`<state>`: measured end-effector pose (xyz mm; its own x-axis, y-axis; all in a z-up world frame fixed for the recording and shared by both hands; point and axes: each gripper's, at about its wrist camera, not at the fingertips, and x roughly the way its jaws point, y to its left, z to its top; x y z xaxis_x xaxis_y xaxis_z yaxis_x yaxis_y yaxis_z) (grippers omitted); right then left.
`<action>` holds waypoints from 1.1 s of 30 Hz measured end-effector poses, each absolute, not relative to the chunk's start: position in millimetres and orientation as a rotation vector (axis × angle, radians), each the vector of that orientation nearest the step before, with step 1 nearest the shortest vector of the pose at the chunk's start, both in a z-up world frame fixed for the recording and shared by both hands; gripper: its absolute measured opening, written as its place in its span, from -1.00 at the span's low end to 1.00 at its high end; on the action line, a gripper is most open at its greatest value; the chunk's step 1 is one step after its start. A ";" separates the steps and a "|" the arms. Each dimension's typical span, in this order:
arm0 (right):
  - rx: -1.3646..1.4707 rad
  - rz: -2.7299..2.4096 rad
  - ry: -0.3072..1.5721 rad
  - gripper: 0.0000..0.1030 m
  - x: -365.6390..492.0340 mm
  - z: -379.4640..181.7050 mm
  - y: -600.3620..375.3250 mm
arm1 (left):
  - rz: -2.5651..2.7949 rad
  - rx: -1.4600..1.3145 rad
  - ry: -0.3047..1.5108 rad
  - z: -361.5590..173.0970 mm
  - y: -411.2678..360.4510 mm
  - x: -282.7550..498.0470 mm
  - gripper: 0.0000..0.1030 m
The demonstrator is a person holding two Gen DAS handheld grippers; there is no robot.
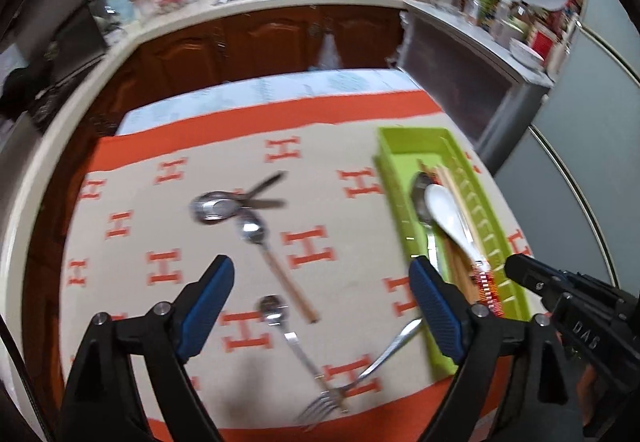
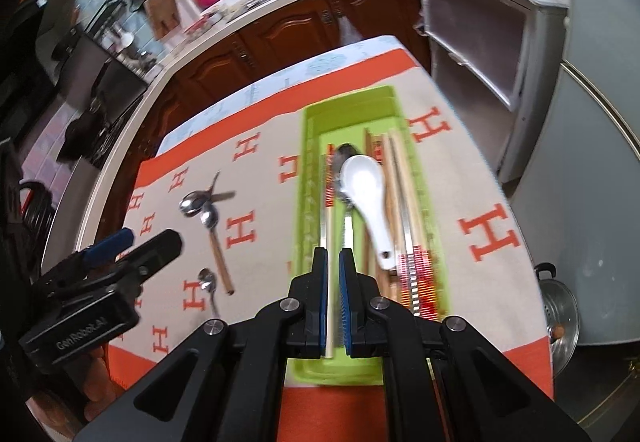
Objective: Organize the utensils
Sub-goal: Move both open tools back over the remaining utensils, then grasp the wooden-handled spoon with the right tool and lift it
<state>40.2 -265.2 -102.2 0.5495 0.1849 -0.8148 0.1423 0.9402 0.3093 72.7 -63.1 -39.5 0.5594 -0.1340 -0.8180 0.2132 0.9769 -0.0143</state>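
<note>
On the orange-and-beige cloth lie two overlapping steel spoons, a wooden-handled spoon, a small steel spoon and a fork. My left gripper hangs open above the small spoon and fork, with nothing between its blue pads. A green tray at the right holds a white ceramic spoon, a steel spoon and several chopsticks. My right gripper is shut above the tray's near end; a pale chopstick in the tray shows through the slit between its fingers.
Brown cabinets and a counter with a sink stand behind the table. A white shelf unit and a grey fridge door stand to the right. A steel pot with a lid sits low beside the table's right edge.
</note>
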 end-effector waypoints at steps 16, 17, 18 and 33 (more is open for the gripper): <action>0.211 0.227 1.062 -0.67 88.2 -81.6 -155.0 | -0.047 -0.023 0.911 -35.4 63.9 86.6 0.93; 0.198 0.243 1.073 -0.67 96.4 -82.4 -148.1 | -0.056 -0.039 0.923 -37.9 69.6 92.4 0.93; 0.185 0.256 1.087 -0.66 104.9 -83.5 -141.6 | -0.058 -0.048 0.930 -39.6 73.2 96.7 0.93; 0.059 0.360 1.342 -0.58 203.4 -179.8 -62.5 | -0.039 -0.137 1.071 -110.8 98.2 130.7 0.93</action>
